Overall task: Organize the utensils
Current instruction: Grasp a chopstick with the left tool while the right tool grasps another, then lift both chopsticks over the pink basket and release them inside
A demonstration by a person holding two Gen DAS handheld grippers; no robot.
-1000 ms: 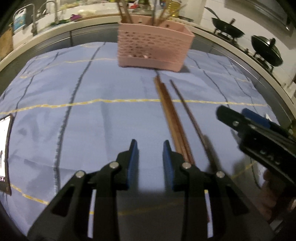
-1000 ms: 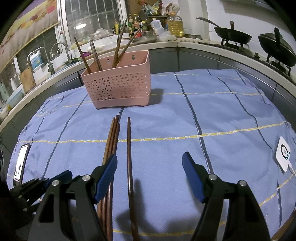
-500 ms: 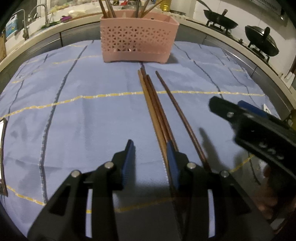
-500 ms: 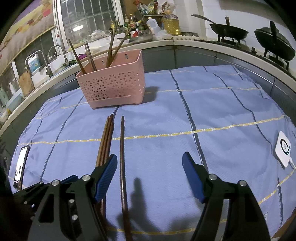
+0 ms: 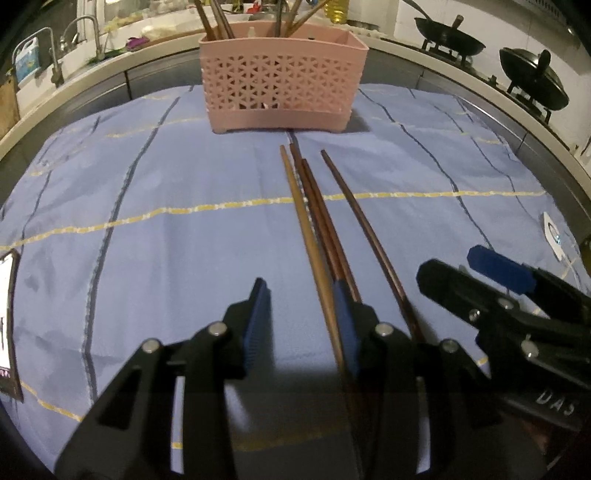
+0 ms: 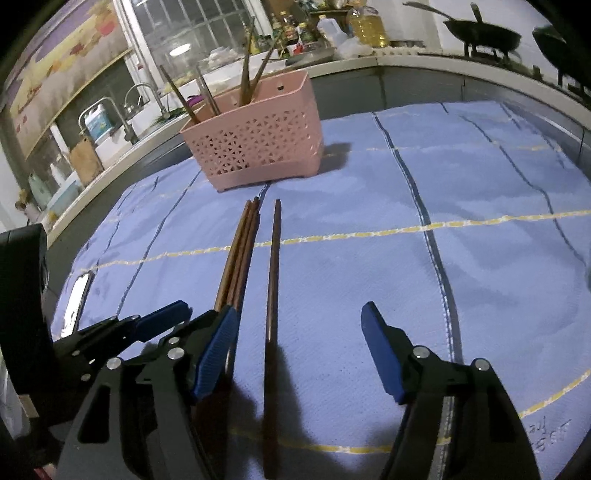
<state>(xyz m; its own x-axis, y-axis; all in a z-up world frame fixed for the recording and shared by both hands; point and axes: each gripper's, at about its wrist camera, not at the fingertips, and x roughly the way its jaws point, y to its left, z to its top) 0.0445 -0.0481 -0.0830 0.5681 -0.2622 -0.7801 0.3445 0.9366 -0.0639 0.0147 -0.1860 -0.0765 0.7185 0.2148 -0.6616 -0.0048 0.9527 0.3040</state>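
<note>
right wrist view: the right gripper point(image 6: 299, 347) is closing, nothing gripped, astride the lone chopstick point(image 6: 273, 280) at lower centre, left gripper point(image 5: 301, 325) open beside the bundle point(image 5: 317, 229), likely bound for the basket point(image 6: 255, 147).

This is a home kitchen. Two black woks point(image 5: 448, 43) sit on a gas stove along the white-tiled wall, a curved steel tap point(image 6: 142, 96) stands over a sink below a barred window point(image 6: 192, 26), and a yellow bottle of cooking oil point(image 6: 365, 27) stands among condiment bottles on the pale counter point(image 6: 406, 59).
</note>
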